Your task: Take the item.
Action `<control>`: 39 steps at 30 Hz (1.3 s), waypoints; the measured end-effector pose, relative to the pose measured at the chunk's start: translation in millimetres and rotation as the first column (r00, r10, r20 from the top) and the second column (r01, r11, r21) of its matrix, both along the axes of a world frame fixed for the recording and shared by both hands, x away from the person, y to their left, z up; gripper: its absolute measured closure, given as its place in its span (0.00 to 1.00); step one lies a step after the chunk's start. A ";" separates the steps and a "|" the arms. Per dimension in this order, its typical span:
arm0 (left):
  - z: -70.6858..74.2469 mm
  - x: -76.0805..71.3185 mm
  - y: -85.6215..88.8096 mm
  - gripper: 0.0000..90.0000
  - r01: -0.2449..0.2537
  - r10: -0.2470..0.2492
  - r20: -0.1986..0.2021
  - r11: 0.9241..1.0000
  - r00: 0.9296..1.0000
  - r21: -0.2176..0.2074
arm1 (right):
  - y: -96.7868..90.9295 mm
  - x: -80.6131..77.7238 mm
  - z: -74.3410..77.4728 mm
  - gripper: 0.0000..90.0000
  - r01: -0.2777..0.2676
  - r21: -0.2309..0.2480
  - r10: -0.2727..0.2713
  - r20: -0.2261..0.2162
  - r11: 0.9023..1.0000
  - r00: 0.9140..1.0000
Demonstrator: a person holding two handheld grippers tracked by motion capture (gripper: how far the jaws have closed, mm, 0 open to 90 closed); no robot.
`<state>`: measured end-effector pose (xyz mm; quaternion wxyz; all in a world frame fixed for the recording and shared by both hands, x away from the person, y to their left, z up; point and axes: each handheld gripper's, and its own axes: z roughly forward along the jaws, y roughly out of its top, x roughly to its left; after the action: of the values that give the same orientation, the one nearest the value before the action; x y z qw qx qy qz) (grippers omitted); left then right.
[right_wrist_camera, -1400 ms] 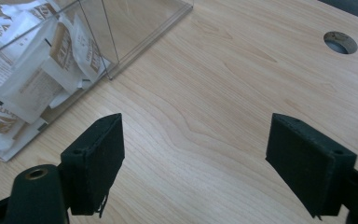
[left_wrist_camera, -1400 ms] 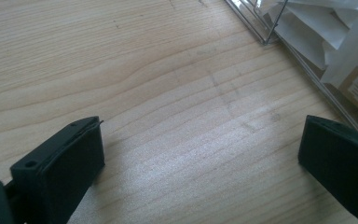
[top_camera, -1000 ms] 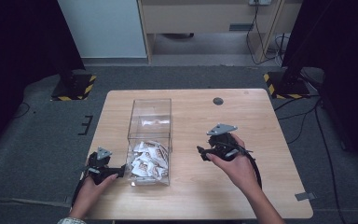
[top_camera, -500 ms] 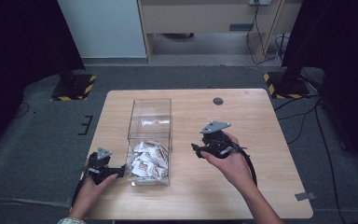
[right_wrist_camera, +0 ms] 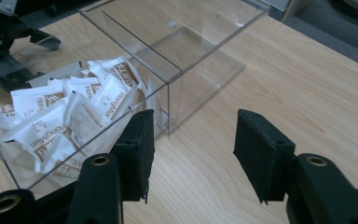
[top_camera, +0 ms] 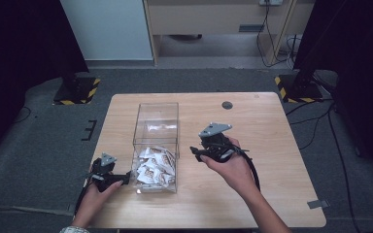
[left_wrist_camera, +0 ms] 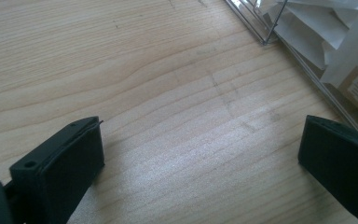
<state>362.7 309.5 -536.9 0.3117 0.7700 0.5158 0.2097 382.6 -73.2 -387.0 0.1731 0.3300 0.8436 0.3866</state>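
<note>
A clear two-part box (top_camera: 156,104) stands on the wooden table (top_camera: 272,126). Its near part holds several white sachets (top_camera: 153,167); the far part is empty. My left gripper (top_camera: 121,178) rests on the table just left of the box, open wide, with bare wood between its jaws (left_wrist_camera: 200,158) and the box corner (left_wrist_camera: 261,28) beside it. My right gripper (top_camera: 195,152) hangs right of the box, pointing at it. Its jaws have just been closing, but they stand apart with nothing between them (right_wrist_camera: 191,149). The right gripper view faces the box wall (right_wrist_camera: 168,74) and the sachets (right_wrist_camera: 70,112).
A small dark hole (top_camera: 227,105) marks the table's far side, and a strip of tape (top_camera: 317,204) lies near its right front corner. Black stands with striped bases (top_camera: 77,90) (top_camera: 301,87) sit on the floor beyond the table.
My right gripper has moved left toward the box and risen slightly, and its jaws have narrowed. The left gripper has stayed in place.
</note>
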 end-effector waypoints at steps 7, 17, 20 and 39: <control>0.0 0.0 0.0 0.00 0.000 0.000 0.000 1.000 1.000 0.000 | 15.5 -0.3 2.9 0.56 -0.035 0.003 0.035 0.005 0.999 0.999; 0.0 0.0 0.0 0.00 0.000 0.000 0.000 1.000 1.000 0.000 | 27.8 -1.2 4.0 0.60 -0.066 0.003 0.066 0.004 0.998 0.998; 0.0 0.0 0.0 0.00 0.000 0.000 0.000 1.000 1.000 0.000 | 31.4 -1.9 3.7 0.60 -0.071 0.006 0.071 0.000 0.997 0.997; 0.0 0.0 0.0 0.00 0.000 0.000 0.000 1.000 1.000 0.000 | 51.0 -8.7 5.2 0.65 -0.134 0.014 0.134 0.006 0.991 0.991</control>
<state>362.7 309.5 -536.9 0.3116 0.7701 0.5156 0.2097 373.9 -22.2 -381.8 0.1468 0.2727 0.8607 0.4042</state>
